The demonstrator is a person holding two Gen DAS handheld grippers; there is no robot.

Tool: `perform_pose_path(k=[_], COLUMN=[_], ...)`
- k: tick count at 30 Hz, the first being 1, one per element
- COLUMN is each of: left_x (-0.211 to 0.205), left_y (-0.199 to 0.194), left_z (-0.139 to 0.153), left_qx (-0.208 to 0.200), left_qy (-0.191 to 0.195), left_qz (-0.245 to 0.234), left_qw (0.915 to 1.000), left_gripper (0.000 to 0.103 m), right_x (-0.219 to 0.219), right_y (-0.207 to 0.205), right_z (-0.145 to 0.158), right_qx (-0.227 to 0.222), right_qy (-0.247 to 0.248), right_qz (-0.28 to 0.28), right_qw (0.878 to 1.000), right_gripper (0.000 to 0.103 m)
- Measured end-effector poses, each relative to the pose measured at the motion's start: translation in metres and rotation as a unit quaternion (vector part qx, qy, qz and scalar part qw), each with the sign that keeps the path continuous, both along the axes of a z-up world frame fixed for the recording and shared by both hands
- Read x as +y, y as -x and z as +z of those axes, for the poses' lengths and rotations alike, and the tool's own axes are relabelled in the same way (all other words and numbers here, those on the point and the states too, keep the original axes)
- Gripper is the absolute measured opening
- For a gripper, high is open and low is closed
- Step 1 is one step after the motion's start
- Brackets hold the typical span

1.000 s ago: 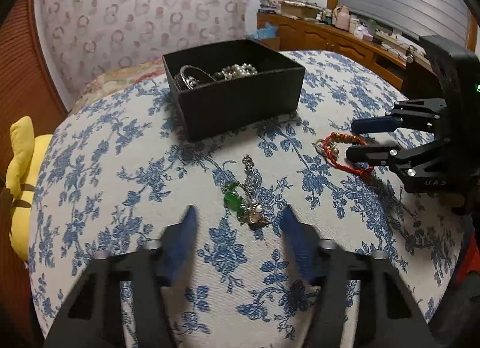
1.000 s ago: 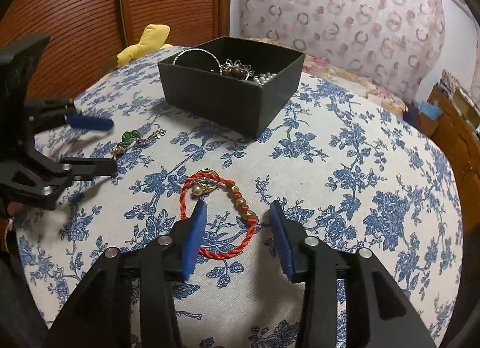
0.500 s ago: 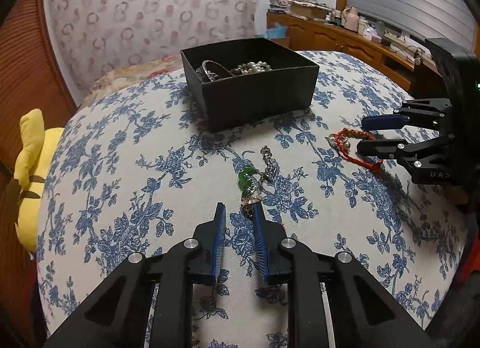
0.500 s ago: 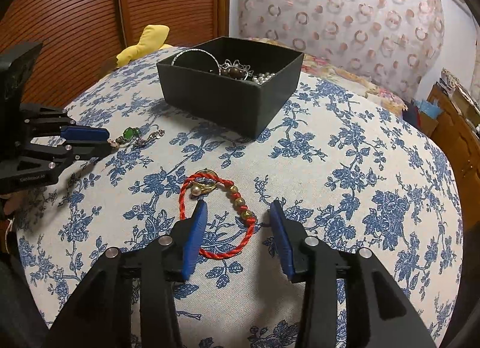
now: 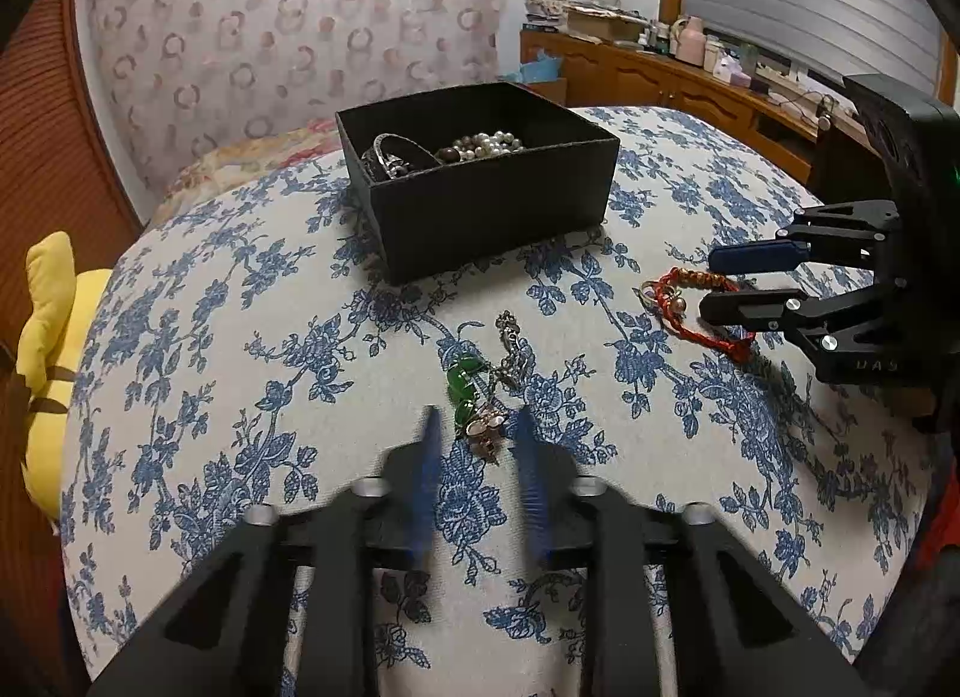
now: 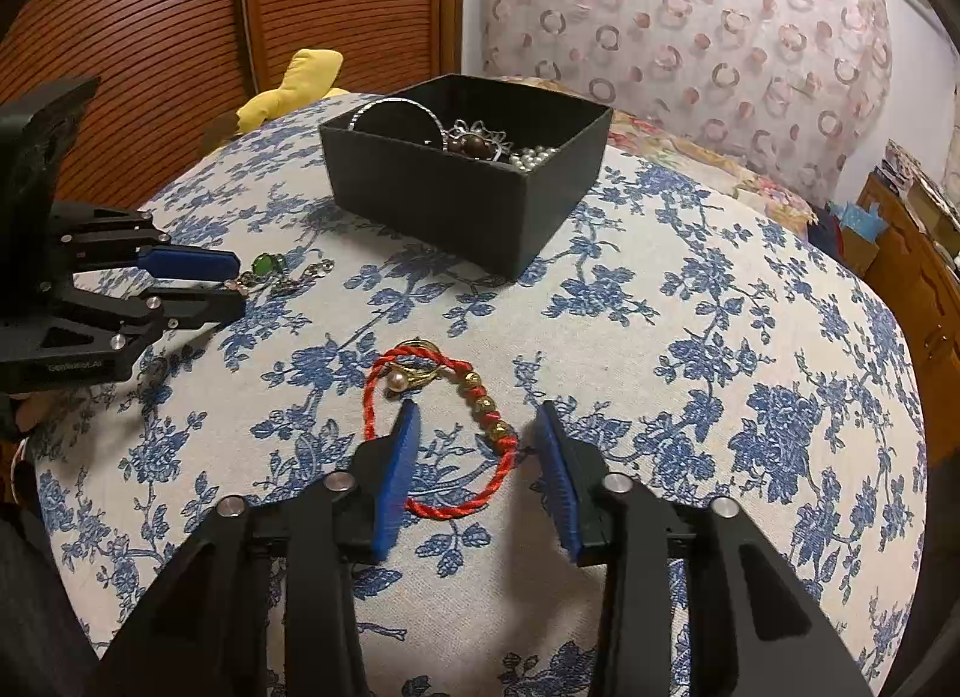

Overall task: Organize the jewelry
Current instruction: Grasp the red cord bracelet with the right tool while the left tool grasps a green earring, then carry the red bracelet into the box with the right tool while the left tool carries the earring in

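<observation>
The left gripper [image 5: 477, 427] hovered with jaws apart around the near end of the green-stone chain [image 5: 483, 382] on the floral bedspread [image 5: 210, 337]. The right gripper [image 6: 474, 427] straddled the red cord bracelet [image 6: 441, 433], jaws apart, near side of the black jewelry box [image 6: 456, 199].

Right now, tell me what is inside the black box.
Inside the black box: a silver bangle, a brown-beaded silver brooch, and a pearl strand. The box walls hide the bottom, so anything beneath stays unseen.
</observation>
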State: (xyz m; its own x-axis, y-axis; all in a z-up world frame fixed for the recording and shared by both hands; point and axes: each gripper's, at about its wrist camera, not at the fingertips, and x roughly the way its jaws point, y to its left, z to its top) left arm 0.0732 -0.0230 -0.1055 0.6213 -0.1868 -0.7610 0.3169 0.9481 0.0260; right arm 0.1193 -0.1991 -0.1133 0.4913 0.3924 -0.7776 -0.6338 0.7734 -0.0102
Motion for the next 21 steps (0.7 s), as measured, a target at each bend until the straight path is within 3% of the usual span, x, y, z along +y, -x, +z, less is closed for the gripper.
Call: perform_pose_path(k=[2,4,11,21], left_x=[0.003,0.007,0.02,0.021], left_y=[0.003,0.006,0.015,0.018], left_z=[0.0,0.0,0.006,0.018], left_qx=[0.0,-0.001,-0.011,-0.034], left_qy=[0.0,0.005,0.024,0.038], left_qz=[0.002,0.007,0.02,0.022], left_qw=[1.0,1.0,0.9995,0.9984], left_gripper=[0.012,0.012,0.012,0.012], right_x=[0.001,0.001,-0.002,0.0], right_y=[0.001,0.0,-0.001,0.008], right_z=[0.0,0.001,0.003,0.047], right_qx=[0.001,0.002,0.002,-0.047], right_qy=[-0.001,-0.004,-0.01,-0.047], right_qz=[0.004,0.003,0.004,0.01], right_qw=[1.0,1.0,1.0,0.998], right_gripper=[0.029,0.01,0.008,0.008])
